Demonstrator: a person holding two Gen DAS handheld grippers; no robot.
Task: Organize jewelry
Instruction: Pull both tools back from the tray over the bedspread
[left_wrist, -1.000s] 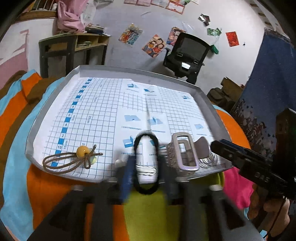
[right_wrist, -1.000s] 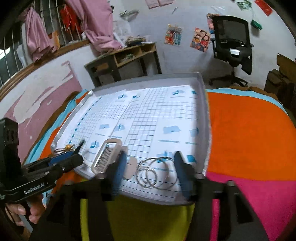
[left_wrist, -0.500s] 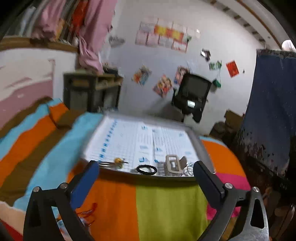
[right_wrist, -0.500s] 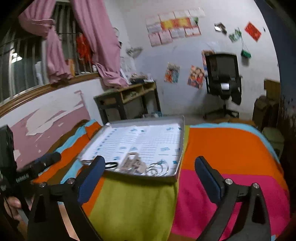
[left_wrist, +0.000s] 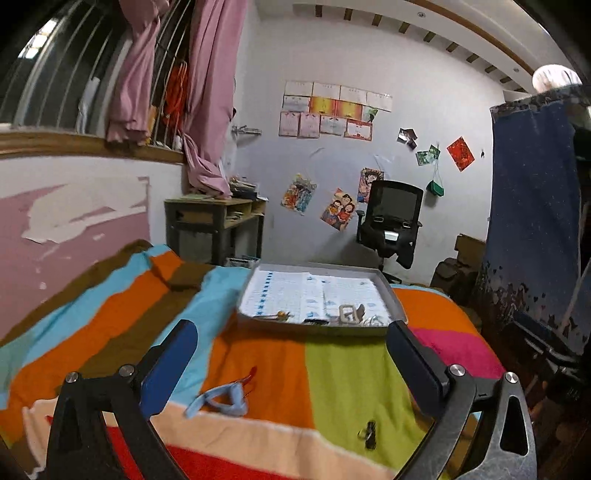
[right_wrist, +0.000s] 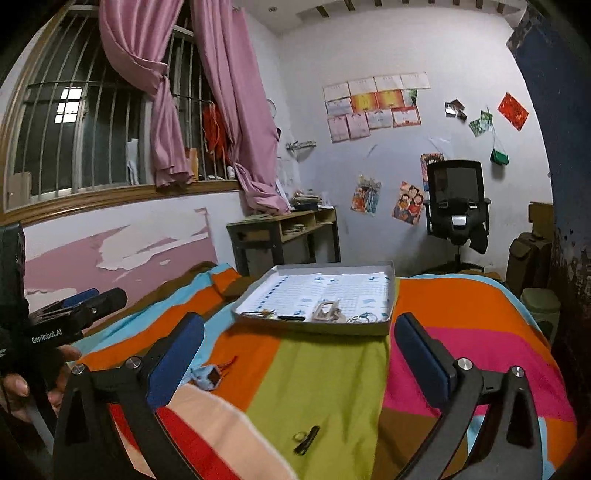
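both tongs, left tongs (left_wrist: 288, 354) and right tongs (right_wrist: 299, 350), gape wide and empty, with the small dark clip (right_wrist: 306, 440) lying on the bedspread (right_wrist: 325, 376) near the right tongs, the tray (right_wrist: 314, 325) far ahead.

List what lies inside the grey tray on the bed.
Along the tray's near edge: a beaded cord, a black hair tie, a hair claw and thin rings. The near rim partly hides them.

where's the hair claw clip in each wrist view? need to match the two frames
Left wrist: hair claw clip at centre right, near the front edge of the gray tray.
Right wrist: clip just right of centre, near the same front edge.
Shared landmark: black office chair behind the tray.
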